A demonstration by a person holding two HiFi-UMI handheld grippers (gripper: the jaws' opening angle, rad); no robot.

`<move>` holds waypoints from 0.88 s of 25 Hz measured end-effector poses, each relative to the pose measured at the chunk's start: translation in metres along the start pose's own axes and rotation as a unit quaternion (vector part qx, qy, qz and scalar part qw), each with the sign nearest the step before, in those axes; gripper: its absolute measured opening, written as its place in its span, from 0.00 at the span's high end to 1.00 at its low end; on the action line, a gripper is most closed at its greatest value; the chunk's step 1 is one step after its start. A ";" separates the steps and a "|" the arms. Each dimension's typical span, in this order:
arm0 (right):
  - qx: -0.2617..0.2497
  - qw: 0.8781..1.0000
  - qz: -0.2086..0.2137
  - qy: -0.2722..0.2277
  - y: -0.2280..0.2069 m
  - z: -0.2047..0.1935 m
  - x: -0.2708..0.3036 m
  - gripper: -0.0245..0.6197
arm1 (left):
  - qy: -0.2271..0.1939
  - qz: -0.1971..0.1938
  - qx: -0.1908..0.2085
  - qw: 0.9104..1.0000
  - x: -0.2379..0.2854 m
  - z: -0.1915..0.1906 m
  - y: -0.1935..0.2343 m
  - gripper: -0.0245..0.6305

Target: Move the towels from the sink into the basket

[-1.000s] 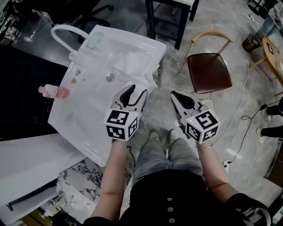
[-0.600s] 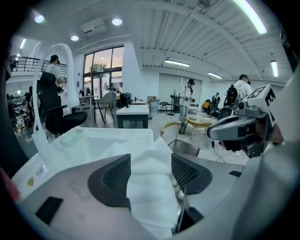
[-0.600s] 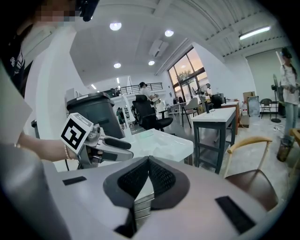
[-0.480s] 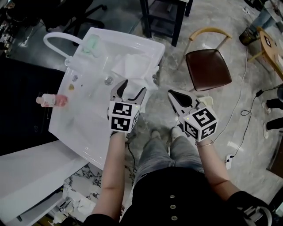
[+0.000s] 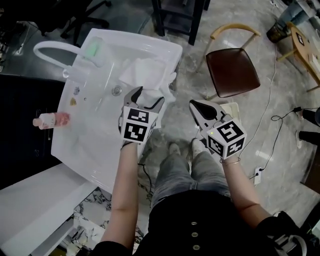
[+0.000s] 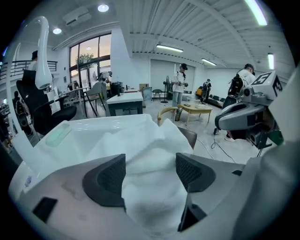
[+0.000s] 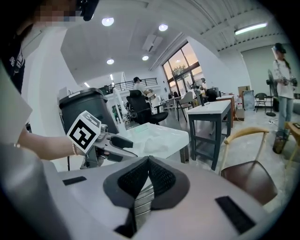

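Note:
A crumpled white towel (image 5: 147,74) lies in the far right corner of the white sink (image 5: 85,145). My left gripper (image 5: 148,97) hangs over the towel's near edge. Its jaws have just been opening and now stand wide. In the left gripper view the towel (image 6: 150,154) bulges up between the two dark pads (image 6: 110,176), which do not press on it. My right gripper (image 5: 200,107) is off the sink's right side, above the floor. Its jaws are shut (image 7: 147,176) with nothing between them. No basket is in view.
A white faucet (image 5: 50,47) arches over the sink's far left, beside a green soap bar (image 5: 92,50). A pink bottle (image 5: 50,120) lies on the black counter at the left. A brown chair (image 5: 232,70) and a black table frame (image 5: 180,15) stand beyond the sink.
My left gripper has moved forward over the sink onto the towel, and its jaws have spread from nearly closed to wide. The right gripper has barely shifted and stays shut.

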State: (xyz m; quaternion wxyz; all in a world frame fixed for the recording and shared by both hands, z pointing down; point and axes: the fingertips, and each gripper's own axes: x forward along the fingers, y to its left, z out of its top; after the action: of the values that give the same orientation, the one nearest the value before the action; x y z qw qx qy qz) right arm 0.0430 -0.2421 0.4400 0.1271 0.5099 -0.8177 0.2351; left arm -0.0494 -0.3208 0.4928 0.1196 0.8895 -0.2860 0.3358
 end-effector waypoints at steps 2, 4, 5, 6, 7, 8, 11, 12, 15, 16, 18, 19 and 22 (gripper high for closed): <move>0.003 1.000 -0.002 0.000 -0.002 -0.001 0.001 0.96 | 0.005 -0.003 -0.004 1.000 0.004 -0.001 -0.001 0.50; 0.006 1.000 -0.006 0.000 -0.005 -0.003 0.001 0.96 | 0.011 -0.006 -0.006 1.000 0.009 -0.003 -0.002 0.50; 0.007 1.000 -0.008 0.000 -0.006 -0.003 0.000 0.96 | 0.014 -0.007 -0.007 1.000 0.012 -0.004 -0.003 0.50; 0.008 1.000 -0.010 -0.001 -0.008 -0.004 -0.001 0.96 | 0.017 -0.008 -0.008 1.000 0.014 -0.005 -0.003 0.50; 0.010 1.000 -0.012 -0.001 -0.009 -0.005 -0.002 0.96 | 0.019 -0.009 -0.007 1.000 0.016 -0.005 -0.004 0.50; 0.011 1.000 -0.014 0.000 -0.010 -0.006 -0.003 0.96 | 0.021 -0.011 -0.005 1.000 0.018 -0.006 -0.004 0.50; 0.015 1.000 -0.018 0.004 -0.013 -0.011 -0.007 0.96 | 0.027 -0.016 0.000 1.000 0.021 -0.008 -0.005 0.50; 0.015 1.000 -0.019 0.005 -0.014 -0.013 -0.009 0.96 | 0.027 -0.016 0.000 0.999 0.022 -0.009 -0.004 0.50; 0.015 1.000 -0.023 0.007 -0.019 -0.017 -0.015 0.96 | 0.026 -0.015 0.001 1.000 0.024 -0.009 -0.003 0.51; 0.016 1.000 -0.025 0.007 -0.020 -0.018 -0.017 0.96 | 0.026 -0.015 0.001 1.000 0.024 -0.009 -0.003 0.51; 0.017 0.999 -0.029 0.006 -0.023 -0.019 -0.021 0.96 | 0.025 -0.015 0.001 1.000 0.023 -0.008 -0.004 0.54; 0.017 0.999 -0.031 0.005 -0.024 -0.019 -0.023 0.96 | 0.024 -0.016 0.002 1.000 0.022 -0.007 -0.005 0.56; 0.016 0.999 -0.035 0.003 -0.024 -0.020 -0.029 0.96 | 0.021 -0.017 0.003 1.000 0.019 -0.004 -0.008 0.64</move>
State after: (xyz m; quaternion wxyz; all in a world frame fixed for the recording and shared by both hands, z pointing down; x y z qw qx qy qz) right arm 0.0764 -0.2181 0.4500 0.1293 0.5394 -0.7953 0.2446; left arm -0.0355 -0.3212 0.5080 0.1289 0.8873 -0.2672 0.3531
